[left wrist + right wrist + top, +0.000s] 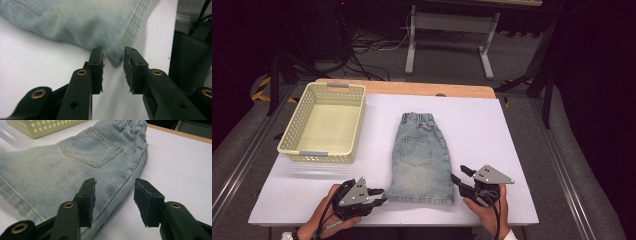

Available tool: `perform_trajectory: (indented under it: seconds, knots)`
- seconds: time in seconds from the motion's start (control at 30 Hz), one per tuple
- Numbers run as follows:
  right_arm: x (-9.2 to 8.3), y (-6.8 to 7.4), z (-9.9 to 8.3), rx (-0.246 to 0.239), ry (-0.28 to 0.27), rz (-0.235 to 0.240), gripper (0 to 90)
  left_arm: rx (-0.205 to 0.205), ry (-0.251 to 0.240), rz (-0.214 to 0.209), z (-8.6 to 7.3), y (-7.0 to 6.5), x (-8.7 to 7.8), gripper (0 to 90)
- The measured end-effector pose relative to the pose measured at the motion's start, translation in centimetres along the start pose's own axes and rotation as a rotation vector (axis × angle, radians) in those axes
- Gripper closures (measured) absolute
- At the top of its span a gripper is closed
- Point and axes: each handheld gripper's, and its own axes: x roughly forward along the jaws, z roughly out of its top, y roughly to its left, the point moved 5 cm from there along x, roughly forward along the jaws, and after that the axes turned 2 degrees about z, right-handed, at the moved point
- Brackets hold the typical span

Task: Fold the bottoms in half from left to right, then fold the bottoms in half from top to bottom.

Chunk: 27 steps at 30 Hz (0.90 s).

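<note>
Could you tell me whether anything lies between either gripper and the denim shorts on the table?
Nothing visible does. The left gripper sits open at the hem corner of the denim shorts, with bare white table between. The right gripper is open at the shorts' side edge. The yellow basket stands well off to the left.

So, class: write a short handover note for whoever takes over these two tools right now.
Left tool: open, empty, jaws either side of the shorts' hem corner, not closed on it.
Right tool: open, empty, at the shorts' side seam near the hem.
Denim shorts: lying flat mid-table, folded in half lengthwise, waistband at the far end, hem toward the person.
Yellow basket: empty, far left of the table.
Done: both tools are lined up at the hem end.
Left: probably grip, fold, then move the shorts to the basket.
</note>
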Motion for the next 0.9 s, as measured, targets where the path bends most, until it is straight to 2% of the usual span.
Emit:
perform_trajectory:
  seconds: [0.1, 0.13, 0.33, 0.4, 0.5, 0.67, 0.9]
  knots:
    - [0.1, 0.0, 0.0, -0.003, -0.002, 0.001, 51.7, -0.006, -0.024, 0.005, 0.2, 0.4, -0.6, 65.2]
    - [0.4, -0.1, 0.1, -0.003, -0.004, 0.002, 50.7, -0.019, -0.033, 0.029, 0.1, 0.8, -0.9, 64.3]
    - [1.2, 0.1, 0.4, -0.028, 0.005, 0.012, 48.2, -0.051, -0.027, 0.093, -0.4, 1.7, -1.1, 60.3]
    - [1.4, 0.2, 0.4, -0.039, 0.008, 0.015, 47.7, -0.048, -0.017, 0.128, -0.5, 2.0, -1.0, 57.5]
    - [1.7, 0.3, 0.6, -0.049, 0.007, 0.019, 46.8, -0.044, -0.005, 0.155, -0.7, 2.1, -0.8, 54.0]
    - [2.0, 0.4, 0.7, -0.063, 0.012, 0.025, 45.4, -0.051, 0.011, 0.174, -1.0, 2.1, -0.3, 47.4]
    - [2.4, 0.4, 0.6, -0.065, 0.022, 0.022, 40.9, -0.086, 0.019, 0.209, -0.6, 2.6, 0.5, 28.1]
